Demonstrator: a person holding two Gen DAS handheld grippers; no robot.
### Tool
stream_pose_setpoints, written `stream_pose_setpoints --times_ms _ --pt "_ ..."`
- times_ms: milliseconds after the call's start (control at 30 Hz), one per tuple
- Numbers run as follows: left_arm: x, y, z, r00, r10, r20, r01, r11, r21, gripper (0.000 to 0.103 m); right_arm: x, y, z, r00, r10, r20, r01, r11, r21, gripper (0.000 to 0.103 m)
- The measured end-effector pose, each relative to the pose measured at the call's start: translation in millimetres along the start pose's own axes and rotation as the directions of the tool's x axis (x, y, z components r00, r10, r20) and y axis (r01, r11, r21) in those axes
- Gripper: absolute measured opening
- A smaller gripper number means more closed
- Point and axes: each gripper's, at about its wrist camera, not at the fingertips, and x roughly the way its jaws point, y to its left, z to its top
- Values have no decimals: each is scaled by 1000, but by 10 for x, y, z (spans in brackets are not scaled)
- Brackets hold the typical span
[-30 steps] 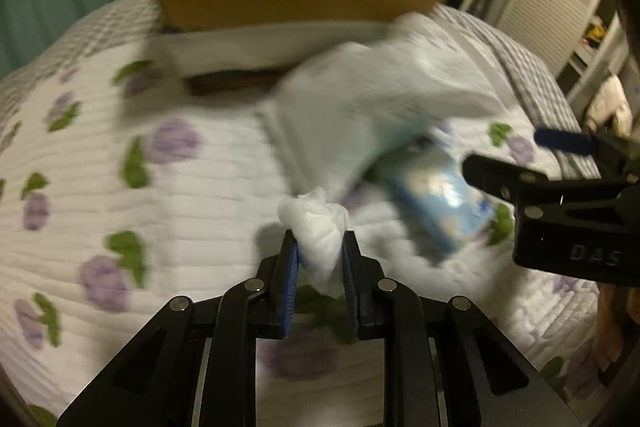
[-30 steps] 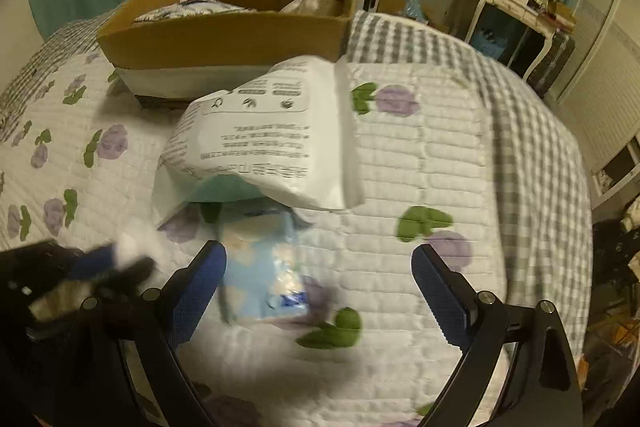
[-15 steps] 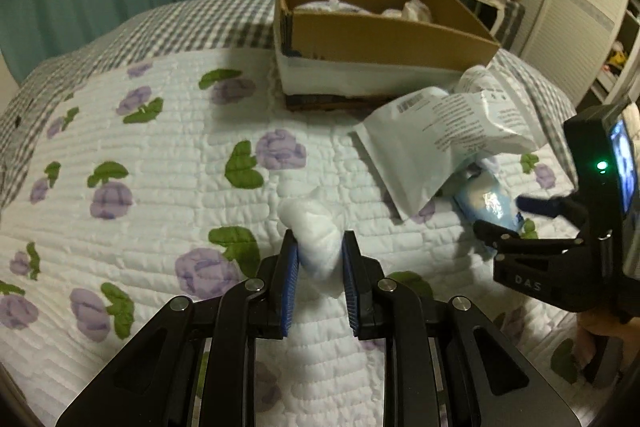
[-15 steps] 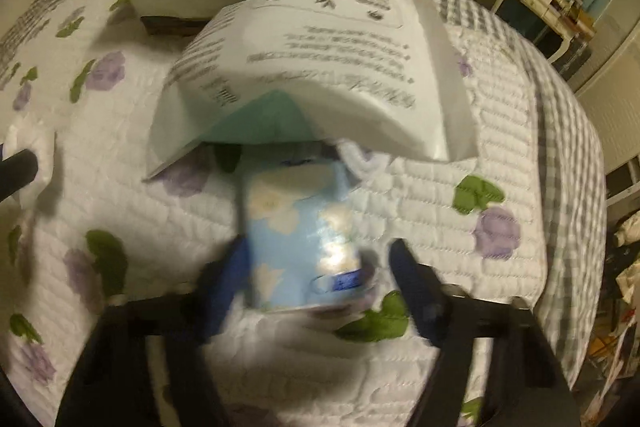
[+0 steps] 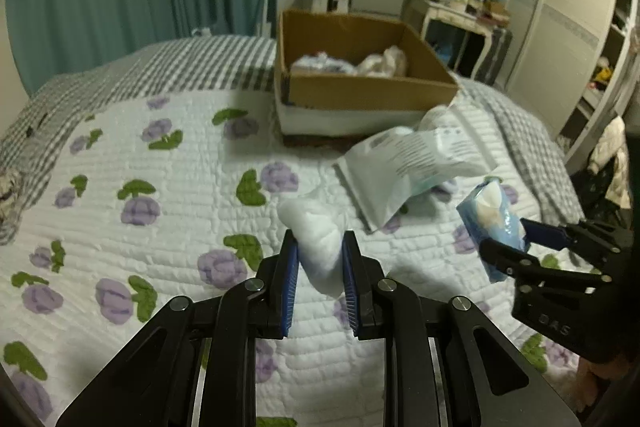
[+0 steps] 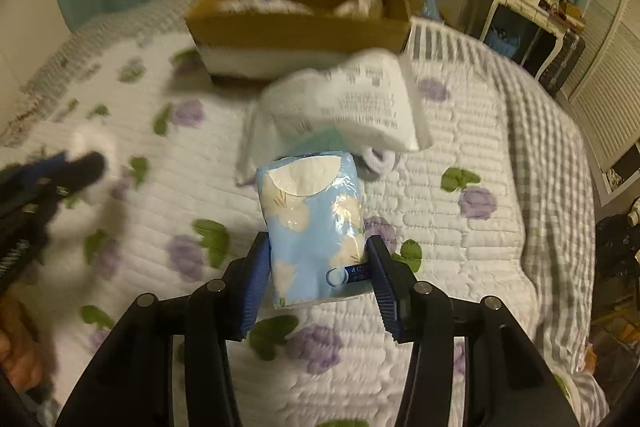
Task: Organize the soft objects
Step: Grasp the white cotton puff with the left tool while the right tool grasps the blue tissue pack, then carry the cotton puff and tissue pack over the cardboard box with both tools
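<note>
Gripping a fluffy white wad of cotton wool, the left gripper has its blue-padded jaws pinched fully in on the wad's lower half, with the rest bulging above the tips. The right gripper has its jaws closing on a soft pale-blue tissue pack printed with cream flowers, both pads pressing its lower sides, the pack raised off the white quilted bedspread with purple flowers. Beyond lies a crumpled white plastic pouch with printed text, with something white and rolled tucked under its edge. Farthest back sits the open brown cardboard box, with a few pale soft items already in it.

Risks, as I judge them: the tissue pack is held low and squashes easily, so it may tip forward or slip out. The wad could shed or tear free if swung fast. Either load could also clip the near wall of the box if carried too low.
</note>
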Motion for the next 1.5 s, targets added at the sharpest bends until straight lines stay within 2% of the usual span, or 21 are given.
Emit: stream_pose_setpoints --times_ms 167,400,633,833,967,1133,1333,1500 --pt "-291 -33 66 998 -11 63 11 1000 3 20 -488 43 20 995 12 103 -14 1000 14 48" --pt "-750 -26 291 984 -28 177 29 1000 -3 20 -1161 88 104 967 23 255 -35 998 44 48" --pt "-1157 -53 601 955 -51 292 51 999 8 20 -1742 124 304 923 24 384 -42 998 39 48" --pt "-1416 -35 798 922 -69 382 71 997 9 20 -2076 214 456 885 20 464 -31 999 17 48" --pt "-1460 13 979 906 -81 416 87 996 6 20 -2188 247 581 868 23 497 -30 1000 6 48" --pt "-1352 42 1206 898 -80 432 84 996 12 20 -2201 253 819 851 21 525 -24 1000 -1 48" --pt "-1074 63 1480 901 -75 427 77 997 14 20 -2040 172 1172 838 0 546 -8 1000 11 48" --pt "-743 85 1675 916 -74 395 77 997 8 20 -1775 93 1429 845 -21 534 12 1000 21 48"
